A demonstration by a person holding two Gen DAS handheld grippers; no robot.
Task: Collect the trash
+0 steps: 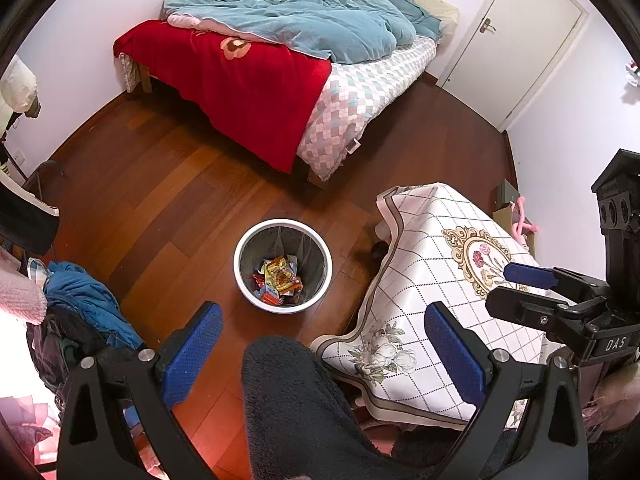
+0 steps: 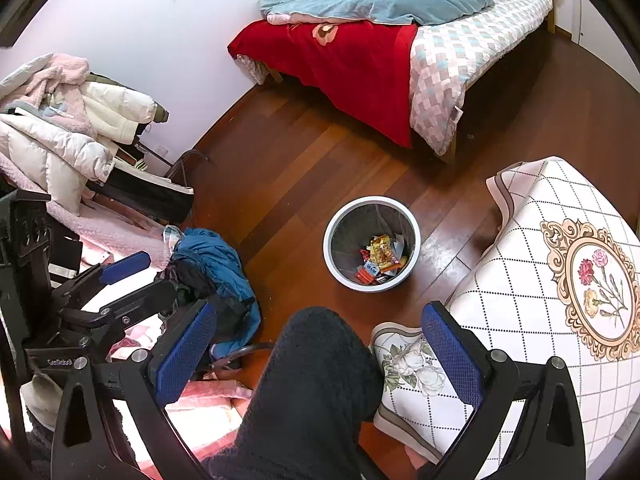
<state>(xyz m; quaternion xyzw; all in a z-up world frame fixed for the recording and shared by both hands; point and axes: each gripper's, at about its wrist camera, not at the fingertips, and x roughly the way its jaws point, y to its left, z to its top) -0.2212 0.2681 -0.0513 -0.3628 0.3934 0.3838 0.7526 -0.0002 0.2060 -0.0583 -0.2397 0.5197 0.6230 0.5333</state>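
On floor ahead, trash bin [image 1: 283,266] w/ wrappers, beyond both grippers' spread, empty fingers [image 2: 184,354].

Both wrist views look steeply down from above the person's knee; both share the bin [image 1: 283,266] [image 2: 372,244], bed [image 1: 288,64] [image 2: 400,40] and clothed table [image 1: 440,264] [image 2: 540,280]; each sees the other gripper.

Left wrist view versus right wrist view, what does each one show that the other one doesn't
Only the left wrist view shows the white door and the pink toy by the wall. Only the right wrist view shows the pile of pale jackets on the left. Both show the white trash bin with wrappers inside, the bed, the floral tablecloth, a dark fuzzy knee, and both grippers open: left gripper, right gripper.
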